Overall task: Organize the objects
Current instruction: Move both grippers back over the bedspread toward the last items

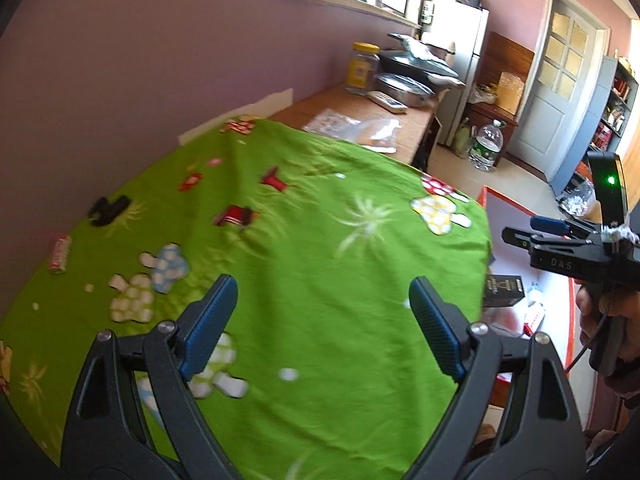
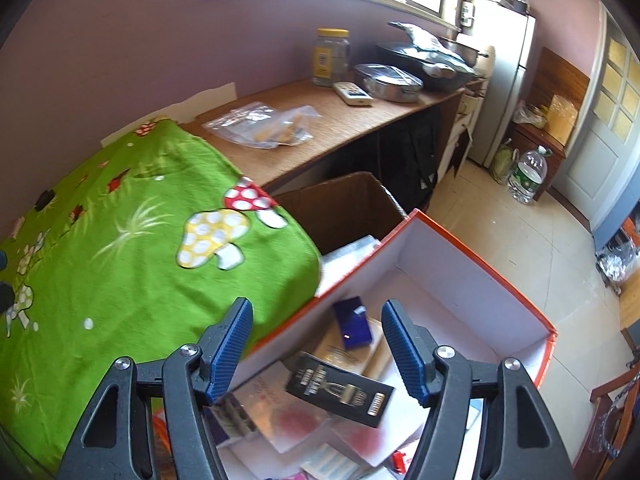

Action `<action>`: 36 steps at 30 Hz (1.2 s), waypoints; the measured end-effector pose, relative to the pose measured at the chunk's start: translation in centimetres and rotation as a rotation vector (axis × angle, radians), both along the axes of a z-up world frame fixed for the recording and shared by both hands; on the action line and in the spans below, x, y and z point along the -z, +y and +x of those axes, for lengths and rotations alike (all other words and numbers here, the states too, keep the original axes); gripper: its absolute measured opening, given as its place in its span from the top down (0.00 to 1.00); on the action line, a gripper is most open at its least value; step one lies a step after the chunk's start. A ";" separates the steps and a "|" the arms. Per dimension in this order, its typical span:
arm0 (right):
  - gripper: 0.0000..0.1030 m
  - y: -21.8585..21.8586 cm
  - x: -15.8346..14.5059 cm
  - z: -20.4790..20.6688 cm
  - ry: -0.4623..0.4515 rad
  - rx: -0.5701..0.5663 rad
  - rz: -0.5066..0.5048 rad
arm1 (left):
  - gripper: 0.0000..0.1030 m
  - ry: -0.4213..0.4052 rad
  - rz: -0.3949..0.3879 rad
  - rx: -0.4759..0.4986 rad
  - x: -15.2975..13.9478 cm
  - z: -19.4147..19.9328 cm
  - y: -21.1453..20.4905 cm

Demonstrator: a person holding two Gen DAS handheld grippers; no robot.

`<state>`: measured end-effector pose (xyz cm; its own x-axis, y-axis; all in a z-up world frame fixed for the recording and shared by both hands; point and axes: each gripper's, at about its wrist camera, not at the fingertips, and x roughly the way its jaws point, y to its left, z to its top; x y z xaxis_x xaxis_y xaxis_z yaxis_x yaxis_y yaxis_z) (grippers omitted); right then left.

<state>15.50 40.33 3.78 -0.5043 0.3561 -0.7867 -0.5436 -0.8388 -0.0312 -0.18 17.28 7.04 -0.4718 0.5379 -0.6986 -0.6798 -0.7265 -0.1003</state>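
Note:
My left gripper [image 1: 322,322] is open and empty above a green mushroom-print cloth [image 1: 304,264]. On the cloth at the far left lie a small red and white packet [image 1: 59,255] and a black object [image 1: 109,209]. My right gripper [image 2: 316,344] is open and empty over an orange-edged white box [image 2: 472,264] beside the cloth. In the box lie a black carton with gold print [image 2: 340,390], a dark blue box [image 2: 354,322] and several flat packets. The right gripper also shows in the left wrist view [image 1: 520,232], above the same box [image 1: 516,216].
A brown cardboard box [image 2: 344,204] stands beyond the white one. A wooden counter [image 2: 360,120] holds plastic bags [image 2: 264,124], a yellow-lidded jar [image 2: 331,58], a remote, a metal pan and a dark pan. A fridge, a water bottle [image 2: 528,176] and a door stand at the right.

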 end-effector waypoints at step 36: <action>0.25 -10.9 -0.7 -13.7 0.056 -0.289 0.004 | 0.13 -0.017 0.108 -0.503 3.3 -13.2 -16.2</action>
<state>1.78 29.48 4.51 -0.6281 0.1940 -0.7536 -0.2829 -0.9591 -0.0111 -13.42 1.11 3.79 -0.6800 0.3170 -0.6611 -0.2464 -0.9481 -0.2012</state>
